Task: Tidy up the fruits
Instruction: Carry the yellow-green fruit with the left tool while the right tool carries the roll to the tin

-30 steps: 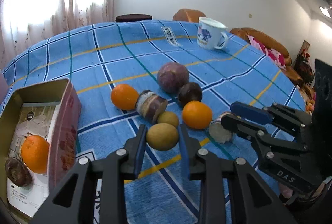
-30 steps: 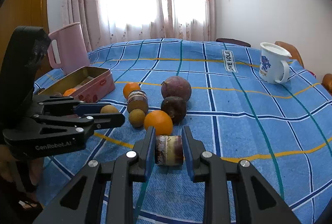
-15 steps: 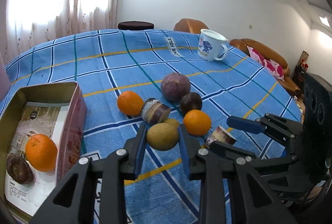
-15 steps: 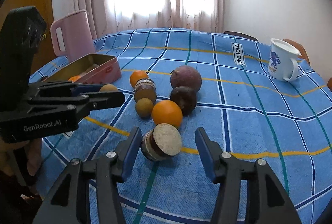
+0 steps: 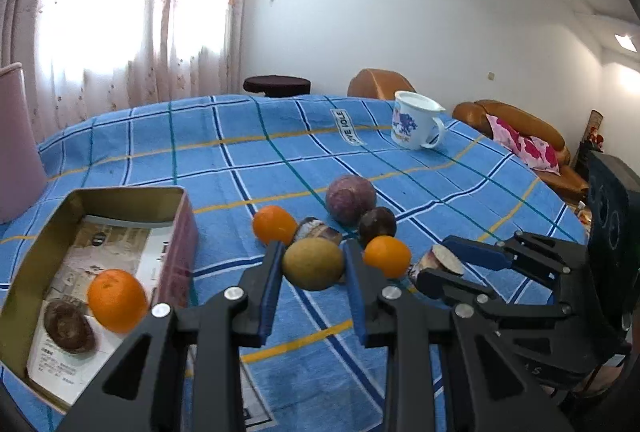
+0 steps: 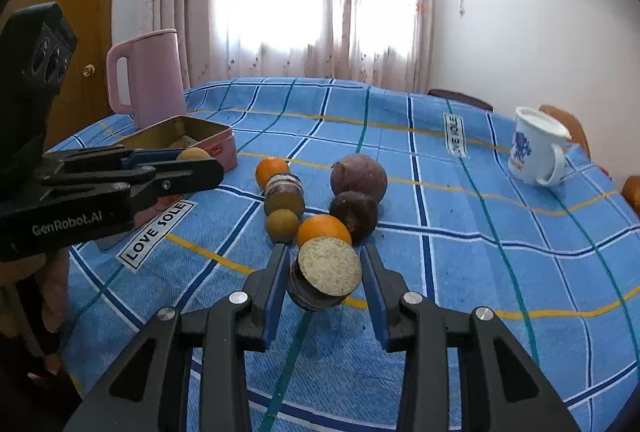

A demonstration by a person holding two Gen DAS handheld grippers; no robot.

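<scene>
My left gripper (image 5: 313,264) is shut on a yellow-green fruit (image 5: 313,263) and holds it above the blue checked cloth, right of the open tin box (image 5: 120,193). The box holds an orange (image 5: 117,300) and a dark brown fruit (image 5: 68,326). My right gripper (image 6: 325,272) has its jaws closing on a short cut purple piece (image 6: 328,268). Its pale cut face points at the camera and the pads touch its sides. Behind it lie two oranges (image 6: 323,230) (image 6: 272,169), a second cut piece (image 6: 284,191), a small green-brown fruit (image 6: 283,225), a dark round fruit (image 6: 353,211) and a large purple fruit (image 6: 359,177).
A pink jug (image 6: 148,75) stands behind the tin box at the far left. A white mug (image 6: 536,147) with a blue print sits at the far right of the round table. Chairs and a sofa (image 5: 516,123) stand beyond the table's far edge.
The left gripper has risen a little with the yellow-green fruit. The right gripper let go of the cut piece, which turned its pale face to the camera, and its jaws have closed in again.
</scene>
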